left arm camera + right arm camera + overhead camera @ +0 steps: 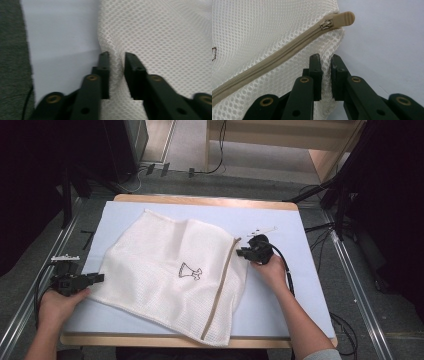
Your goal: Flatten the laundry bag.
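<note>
mesh bag (pixel 172 270): a white net laundry bag lying flat on the table, spread over the middle and reaching past the near edge at about 6 o'clock.
long axis: it lies skewed; its length runs roughly from the far corner at 11 o'clock to the near corner at 5 o'clock.
zipper (pixel 220 285): a tan strip along the bag's right-hand side, running from about 1 o'clock down to 6 o'clock. It looks closed along the stretch in the right gripper view.
zipper pull (pixel 342 19): a tan tab at the far end of the zipper, pointing away from the bag.
printed mark (pixel 190 271): a small dark drawing near the bag's middle.
right gripper (pixel 326 61): at 3 o'clock of the bag, by the zipper's far end; its jaws stand narrow with a fold of net pinched between them, just below the pull.
left gripper (pixel 116 58): at 9 o'clock of the bag, on its left edge; jaws narrow, with a ridge of net bunched between the pads.
progress: judged from this, both edges are taken hold of; the lifting, straightening or folding of the bag is not yet done.
table (pixel 280 295): pale blue top with a wooden rim, bare around the bag.
floor (pixel 45 245): grey carpet beyond the table's left edge.
</note>
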`<control>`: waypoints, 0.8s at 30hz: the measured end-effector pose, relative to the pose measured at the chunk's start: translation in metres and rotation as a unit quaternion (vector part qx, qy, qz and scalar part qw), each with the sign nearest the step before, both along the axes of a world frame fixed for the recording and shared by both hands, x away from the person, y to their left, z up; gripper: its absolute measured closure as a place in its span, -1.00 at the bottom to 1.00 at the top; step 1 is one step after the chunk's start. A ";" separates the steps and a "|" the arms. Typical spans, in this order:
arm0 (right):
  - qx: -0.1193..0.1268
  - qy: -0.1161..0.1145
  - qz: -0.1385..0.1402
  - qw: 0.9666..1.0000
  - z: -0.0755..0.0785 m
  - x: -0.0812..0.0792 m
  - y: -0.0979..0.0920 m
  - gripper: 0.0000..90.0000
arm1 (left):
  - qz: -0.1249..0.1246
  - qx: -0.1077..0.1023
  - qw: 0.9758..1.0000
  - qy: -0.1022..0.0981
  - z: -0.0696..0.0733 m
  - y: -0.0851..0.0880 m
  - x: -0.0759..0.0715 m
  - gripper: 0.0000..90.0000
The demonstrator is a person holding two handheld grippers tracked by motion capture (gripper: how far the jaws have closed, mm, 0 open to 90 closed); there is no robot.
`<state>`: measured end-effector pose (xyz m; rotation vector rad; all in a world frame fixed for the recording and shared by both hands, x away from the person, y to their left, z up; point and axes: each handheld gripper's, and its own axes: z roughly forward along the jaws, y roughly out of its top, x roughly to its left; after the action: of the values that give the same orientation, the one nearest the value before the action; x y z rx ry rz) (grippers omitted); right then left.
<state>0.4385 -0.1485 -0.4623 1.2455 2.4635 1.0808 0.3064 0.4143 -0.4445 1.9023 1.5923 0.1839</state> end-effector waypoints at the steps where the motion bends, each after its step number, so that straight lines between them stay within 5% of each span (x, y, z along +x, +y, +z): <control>1: -0.001 0.000 0.001 1.000 0.001 0.000 -0.001 0.86 | 0.001 -0.004 1.000 0.007 0.000 -0.002 0.002 0.86; 8: 0.002 0.006 -0.012 1.000 0.015 -0.013 -0.022 0.85 | -0.014 0.014 1.000 -0.002 0.009 -0.016 0.028 0.98; 12: -0.007 -0.008 -0.018 1.000 0.020 -0.028 -0.038 0.84 | -0.013 -0.002 1.000 -0.022 0.014 -0.022 0.053 0.98; 19: 0.004 0.004 -0.035 0.999 0.018 -0.052 -0.060 0.83 | -0.022 -0.024 0.998 -0.046 0.018 -0.039 0.095 0.98; 24: 0.012 0.010 -0.038 0.999 0.015 -0.069 -0.067 0.82 | -0.027 -0.025 0.998 -0.049 0.018 -0.044 0.110 0.97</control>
<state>0.3697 -0.2153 -0.4469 1.3514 2.4033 1.0856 0.4165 0.3698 -0.4265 1.8670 1.4650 0.2087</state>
